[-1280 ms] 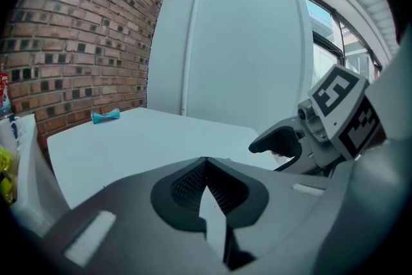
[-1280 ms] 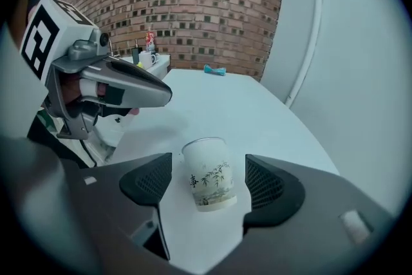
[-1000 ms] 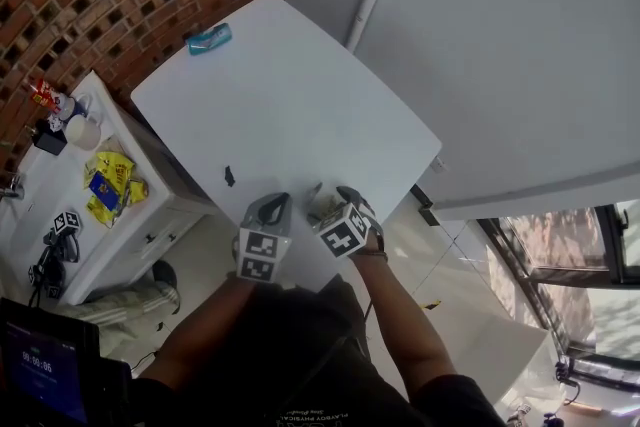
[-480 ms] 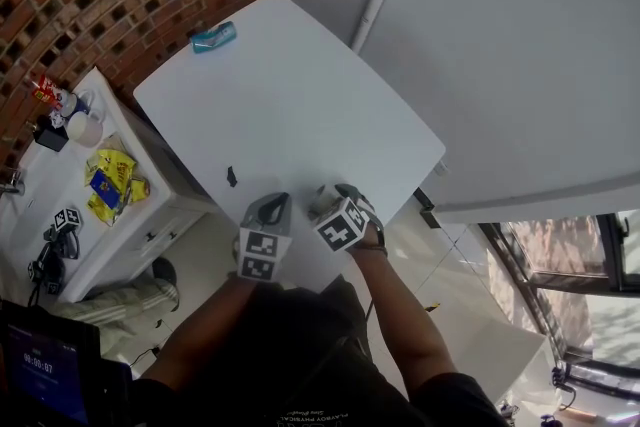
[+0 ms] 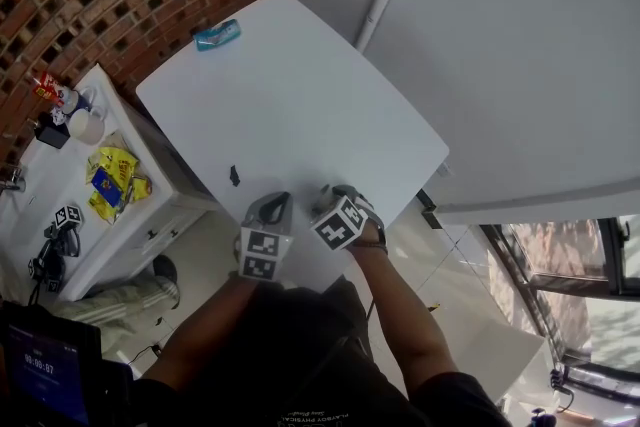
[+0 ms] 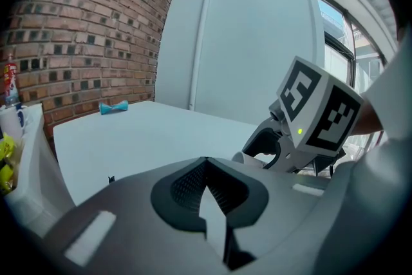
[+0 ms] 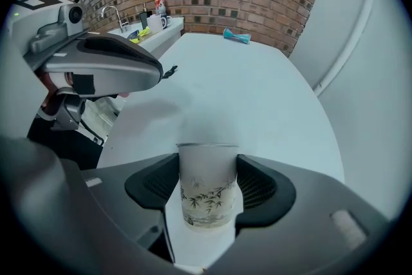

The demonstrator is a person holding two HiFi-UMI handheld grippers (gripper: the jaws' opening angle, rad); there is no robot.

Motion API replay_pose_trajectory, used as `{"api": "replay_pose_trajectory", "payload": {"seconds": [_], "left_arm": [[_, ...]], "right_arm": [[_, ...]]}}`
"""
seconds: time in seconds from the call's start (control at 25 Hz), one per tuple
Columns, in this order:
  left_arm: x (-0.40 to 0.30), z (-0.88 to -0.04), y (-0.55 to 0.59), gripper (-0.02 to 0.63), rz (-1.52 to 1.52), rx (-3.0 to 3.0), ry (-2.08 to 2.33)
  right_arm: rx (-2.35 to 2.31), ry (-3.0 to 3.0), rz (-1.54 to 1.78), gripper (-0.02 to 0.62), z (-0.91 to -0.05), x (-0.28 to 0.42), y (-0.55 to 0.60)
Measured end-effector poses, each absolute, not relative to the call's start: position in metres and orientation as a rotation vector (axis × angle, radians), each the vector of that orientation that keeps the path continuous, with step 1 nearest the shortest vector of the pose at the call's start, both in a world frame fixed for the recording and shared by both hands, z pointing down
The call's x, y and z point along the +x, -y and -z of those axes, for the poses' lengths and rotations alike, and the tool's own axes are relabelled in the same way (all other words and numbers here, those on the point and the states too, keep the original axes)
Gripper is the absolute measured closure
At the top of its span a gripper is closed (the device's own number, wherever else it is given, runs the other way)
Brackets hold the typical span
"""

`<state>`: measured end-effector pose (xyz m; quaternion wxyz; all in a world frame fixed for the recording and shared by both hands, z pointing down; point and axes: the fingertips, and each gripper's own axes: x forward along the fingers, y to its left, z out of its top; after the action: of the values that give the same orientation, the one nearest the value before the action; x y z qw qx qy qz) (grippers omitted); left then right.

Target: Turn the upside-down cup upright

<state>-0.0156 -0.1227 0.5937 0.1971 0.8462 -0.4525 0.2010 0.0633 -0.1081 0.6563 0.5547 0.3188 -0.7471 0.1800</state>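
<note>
Currently at the grasp step. White table (image 5: 300, 95) carries the work near its front edge. Left gripper (image 6: 205, 163) waits alongside, jaws pressed together, nothing between. Right gripper (image 7: 207, 164) points steeply down; its jaws have just been closing and the pads meet the sides of the cup (image 7: 206, 193), which stands mouth-down on the tabletop. Next, likely: firm pinch, lift clear, roll the wrist over, set it on its base.

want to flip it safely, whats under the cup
The white table: the cup stands mouth down on it. Its frosted wall hides whether anything sits inside.
</note>
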Motion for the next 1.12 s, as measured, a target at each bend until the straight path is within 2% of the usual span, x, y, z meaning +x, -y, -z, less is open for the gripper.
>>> {"api": "replay_pose_trajectory", "payload": {"seconds": [0.48, 1.12], "left_arm": [[-0.022, -0.592, 0.123, 0.609, -0.556, 2.364, 1.278], [-0.027, -0.592, 0.119, 0.609, -0.588, 2.379, 1.298]], "right_arm": [[0.912, 1.847, -0.435, 0.308, -0.641, 0.063, 0.118], [1.38, 2.175, -0.357, 0.308, -0.598, 0.061, 0.131]]}}
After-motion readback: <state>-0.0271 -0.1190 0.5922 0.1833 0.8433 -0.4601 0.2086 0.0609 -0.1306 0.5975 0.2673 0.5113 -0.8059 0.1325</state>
